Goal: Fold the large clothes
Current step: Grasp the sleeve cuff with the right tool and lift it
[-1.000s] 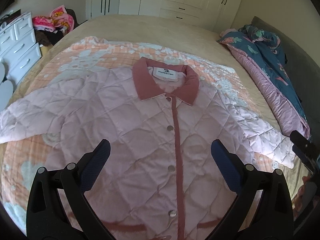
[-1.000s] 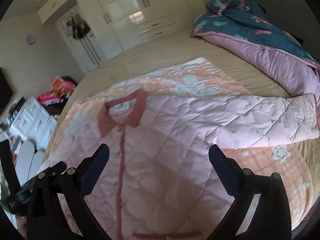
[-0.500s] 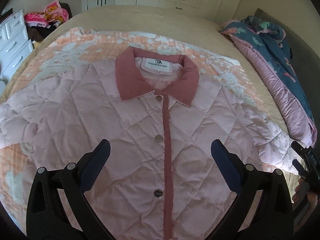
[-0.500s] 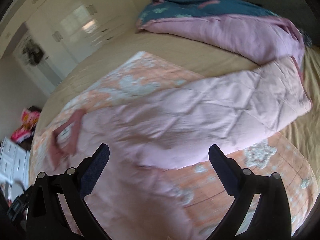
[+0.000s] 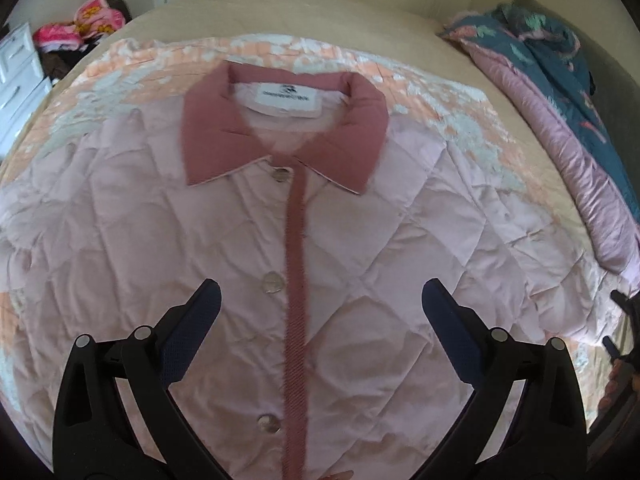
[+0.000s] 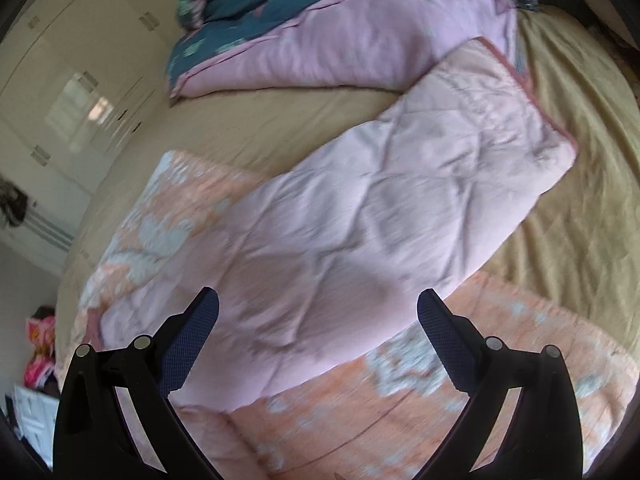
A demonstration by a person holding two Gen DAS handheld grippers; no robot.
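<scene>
Jacket [image 5: 168,240] lies unfolded (buttoned, face up); both hand-held grippers [image 5: 320,312] [image 6: 318,312] are held wide, so the sleeve [image 6: 400,208] must be grasped first.

Bright daylight, motion blur, fisheye warping

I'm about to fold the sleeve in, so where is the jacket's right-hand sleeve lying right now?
In the right wrist view the sleeve stretches up and right from the open right gripper, off the orange blanket onto the tan sheet, its cuff near the pink comforter.
</scene>
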